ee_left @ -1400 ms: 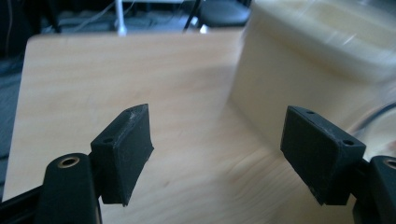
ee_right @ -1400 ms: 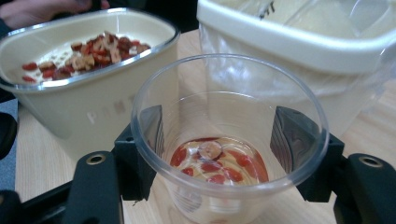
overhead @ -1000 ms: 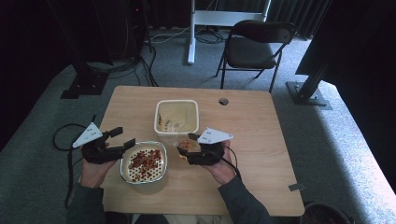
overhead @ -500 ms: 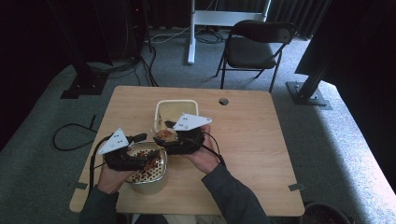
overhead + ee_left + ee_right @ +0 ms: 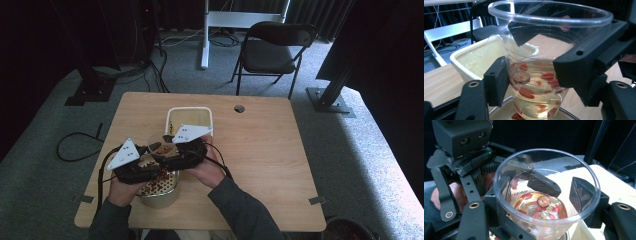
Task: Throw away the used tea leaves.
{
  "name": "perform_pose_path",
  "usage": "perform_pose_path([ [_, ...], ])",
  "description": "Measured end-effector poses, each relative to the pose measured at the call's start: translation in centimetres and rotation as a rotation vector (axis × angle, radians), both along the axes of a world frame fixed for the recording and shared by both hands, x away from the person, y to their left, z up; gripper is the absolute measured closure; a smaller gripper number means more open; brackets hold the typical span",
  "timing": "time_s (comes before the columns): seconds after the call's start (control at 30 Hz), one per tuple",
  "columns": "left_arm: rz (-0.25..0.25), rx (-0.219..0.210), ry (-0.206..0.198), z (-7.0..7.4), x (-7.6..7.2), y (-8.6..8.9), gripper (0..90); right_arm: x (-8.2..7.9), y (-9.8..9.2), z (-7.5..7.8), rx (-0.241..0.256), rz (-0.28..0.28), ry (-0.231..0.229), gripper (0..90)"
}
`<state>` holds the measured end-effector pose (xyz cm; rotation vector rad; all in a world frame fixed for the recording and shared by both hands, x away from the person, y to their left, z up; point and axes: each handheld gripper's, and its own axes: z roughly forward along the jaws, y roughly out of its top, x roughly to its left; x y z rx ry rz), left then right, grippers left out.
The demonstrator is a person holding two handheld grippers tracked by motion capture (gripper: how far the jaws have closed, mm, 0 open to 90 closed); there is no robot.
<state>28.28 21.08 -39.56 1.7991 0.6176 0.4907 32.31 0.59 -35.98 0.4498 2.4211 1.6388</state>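
Clear plastic cup [image 5: 541, 62] w/ liquid & red berries hangs over the metal bowl [image 5: 157, 192], clamped by both the left hand-held gripper [image 5: 150, 167] & right hand-held gripper [image 5: 175, 150]; thin, squashy, sloshy, so squeeze mid-wall gently

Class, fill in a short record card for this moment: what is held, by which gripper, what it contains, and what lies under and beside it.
Held item: clear plastic cup, upright
Contents: pale liquid with red berries
Left gripper: jaws pressed on the cup's sides
Right gripper: jaws also clamped on the cup
Underneath: round bowl of red berries
Beside: cream rectangular tub, just beyond the cup
Surface: wooden table
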Motion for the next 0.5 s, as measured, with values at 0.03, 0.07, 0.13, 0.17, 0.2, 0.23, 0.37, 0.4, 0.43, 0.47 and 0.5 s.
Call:
perform_pose_path([
  [0.03, 0.000, 0.000, 0.000, 0.00, 0.00, 0.00, 37.8, 0.11, -0.01, 0.00, 0.002, 0.004, 0.007, 31.3],
  [0.07, 0.001, 0.001, -0.003, 0.00, 0.01, 0.02, 39.5, 0.17, -0.01, 0.01, 0.005, 0.007, 0.013, 29.8],
  [0.13, 0.000, 0.001, -0.005, 0.00, 0.01, 0.01, 40.8, 0.18, -0.03, 0.01, 0.008, 0.009, 0.016, 28.4],
  [0.17, 0.000, 0.001, -0.005, 0.00, 0.01, 0.01, 41.5, 0.18, -0.04, 0.02, 0.010, 0.010, 0.017, 27.3],
  [0.2, -0.002, 0.000, -0.005, 0.01, -0.01, 0.00, 42.0, 0.17, -0.04, 0.03, 0.014, 0.008, 0.019, 26.4],
  [0.23, -0.006, -0.004, -0.004, 0.02, -0.02, 0.00, 42.1, 0.18, -0.05, 0.05, 0.021, 0.011, 0.025, 25.2],
  [0.37, -0.012, -0.019, -0.005, 0.04, -0.02, 0.03, 43.3, 0.13, -0.10, 0.26, 0.052, 0.015, 0.019, 21.5],
  [0.4, -0.011, -0.019, -0.005, 0.04, -0.02, 0.02, 43.8, 0.08, -0.11, 0.33, 0.062, 0.020, 0.022, 20.8],
  [0.43, -0.011, -0.019, -0.005, 0.04, -0.02, 0.02, 43.9, 0.05, -0.14, 0.42, 0.077, 0.024, 0.021, 20.3],
  [0.47, -0.013, -0.024, -0.007, 0.02, -0.04, 0.04, 44.0, 0.02, -0.15, 0.52, 0.082, 0.026, 0.022, 19.6],
  [0.5, -0.015, -0.025, -0.009, 0.04, -0.05, 0.06, 44.1, -0.01, -0.13, 0.60, 0.084, 0.027, 0.018, 19.5],
])
